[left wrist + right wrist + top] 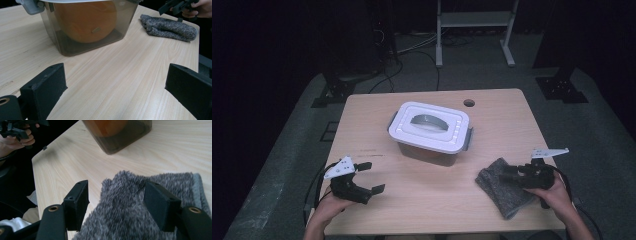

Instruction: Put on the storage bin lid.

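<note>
Grey fuzzy folded cloth (140, 202)

A speckled grey, fuzzy cloth (503, 187) is seen on a pale wood-grain table (432, 200), beside a smoky translucent box (87, 27) capped by a white lid (429, 125) with grey clips, through which an orange round thing (85, 20) is seen, while both grippers are black-jawed.

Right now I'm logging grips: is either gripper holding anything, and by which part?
Nothing is held. The right gripper is open, its jaws straddling one end of the grey cloth; the left gripper is open over bare table.
</note>
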Demonstrator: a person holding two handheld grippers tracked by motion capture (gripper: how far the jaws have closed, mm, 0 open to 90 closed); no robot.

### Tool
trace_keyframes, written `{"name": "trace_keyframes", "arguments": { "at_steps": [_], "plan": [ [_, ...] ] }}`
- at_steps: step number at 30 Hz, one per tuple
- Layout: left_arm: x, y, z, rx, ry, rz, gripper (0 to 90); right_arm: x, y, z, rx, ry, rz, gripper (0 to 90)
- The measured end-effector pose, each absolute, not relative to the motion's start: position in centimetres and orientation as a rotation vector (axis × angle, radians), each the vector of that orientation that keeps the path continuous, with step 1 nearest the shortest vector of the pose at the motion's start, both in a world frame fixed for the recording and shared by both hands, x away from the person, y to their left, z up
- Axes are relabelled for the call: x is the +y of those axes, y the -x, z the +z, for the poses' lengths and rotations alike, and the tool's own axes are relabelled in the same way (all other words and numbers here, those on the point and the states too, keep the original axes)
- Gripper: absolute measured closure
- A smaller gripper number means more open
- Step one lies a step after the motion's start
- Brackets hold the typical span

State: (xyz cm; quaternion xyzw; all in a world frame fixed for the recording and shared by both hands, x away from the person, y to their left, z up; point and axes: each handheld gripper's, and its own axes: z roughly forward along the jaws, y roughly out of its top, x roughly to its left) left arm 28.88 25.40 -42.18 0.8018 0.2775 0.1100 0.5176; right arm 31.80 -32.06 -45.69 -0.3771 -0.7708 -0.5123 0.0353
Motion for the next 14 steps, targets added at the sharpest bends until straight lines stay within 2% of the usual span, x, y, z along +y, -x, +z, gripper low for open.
{"name": "trace_keyframes", "arguments": {
  "at_steps": [14],
  "plan": [
    [25.3, -29.0, -42.3, 0.666, -1.929, 0.261, 2.5, -32.5, -30.6, -46.2, -2.351, 1.172, -1.603, 35.4]
  ]
}}
